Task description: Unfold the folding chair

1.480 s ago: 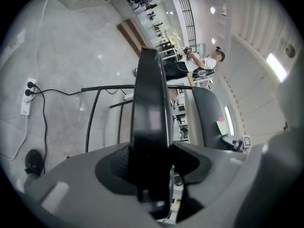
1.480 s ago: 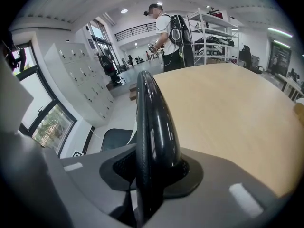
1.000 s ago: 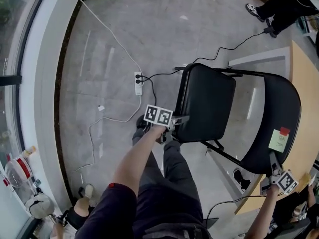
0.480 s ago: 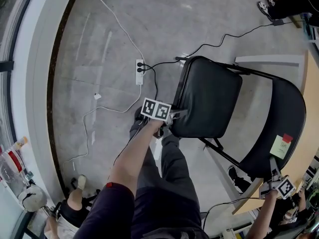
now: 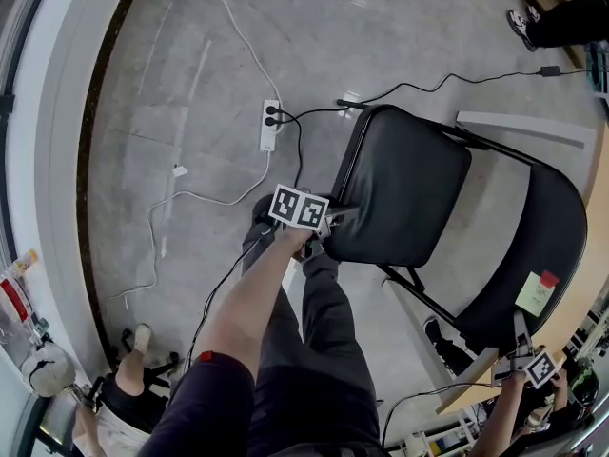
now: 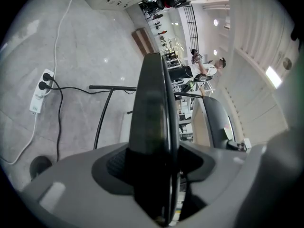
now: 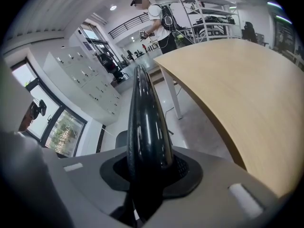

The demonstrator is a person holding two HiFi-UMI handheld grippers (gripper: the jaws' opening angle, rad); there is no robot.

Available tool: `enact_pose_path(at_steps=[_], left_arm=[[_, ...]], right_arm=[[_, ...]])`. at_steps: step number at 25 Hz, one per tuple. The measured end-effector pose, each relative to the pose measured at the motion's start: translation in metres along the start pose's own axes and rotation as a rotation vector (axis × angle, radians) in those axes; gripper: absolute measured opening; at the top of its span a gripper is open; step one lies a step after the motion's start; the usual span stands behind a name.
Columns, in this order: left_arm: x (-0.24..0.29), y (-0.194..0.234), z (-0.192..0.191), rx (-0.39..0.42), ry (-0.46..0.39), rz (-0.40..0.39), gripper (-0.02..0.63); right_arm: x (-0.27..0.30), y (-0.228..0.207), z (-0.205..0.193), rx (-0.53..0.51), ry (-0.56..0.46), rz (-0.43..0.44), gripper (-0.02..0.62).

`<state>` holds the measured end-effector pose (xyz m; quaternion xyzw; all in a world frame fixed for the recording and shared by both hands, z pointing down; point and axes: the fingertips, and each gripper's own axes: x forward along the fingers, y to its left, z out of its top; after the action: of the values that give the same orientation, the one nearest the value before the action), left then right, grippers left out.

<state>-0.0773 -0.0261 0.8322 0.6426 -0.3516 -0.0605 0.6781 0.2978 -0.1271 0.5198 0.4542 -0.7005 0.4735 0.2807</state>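
Left gripper (image 5: 328, 225) (its jaws easing apart) clasps the near edge of the black seat (image 5: 404, 193). The folding chair (image 5: 550, 212) stands on the grey floor (image 5: 190, 84). Further right, the right gripper (image 5: 520, 346) clamps the top of the backrest (image 5: 533, 269), beside a wooden desk (image 7: 237, 89).

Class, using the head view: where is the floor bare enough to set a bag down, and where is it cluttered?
Bare floor lies between the white cable and the dark wall strip, and beyond the chair. Crowded around the power strip and under the chair.
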Motion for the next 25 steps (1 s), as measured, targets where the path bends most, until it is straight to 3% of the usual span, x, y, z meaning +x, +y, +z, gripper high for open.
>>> enact_pose_path(at_steps=[7,25], left_arm=[[-0.001,0.029,0.001,0.005,-0.002,0.048,0.31],[0.004,0.066,0.012,0.017,-0.014,0.06,0.342]], right_arm=[[0.012,0.013,-0.008,0.014,0.02,0.022,0.112],[0.033,0.003,-0.013,0.054,0.03,0.035,0.123]])
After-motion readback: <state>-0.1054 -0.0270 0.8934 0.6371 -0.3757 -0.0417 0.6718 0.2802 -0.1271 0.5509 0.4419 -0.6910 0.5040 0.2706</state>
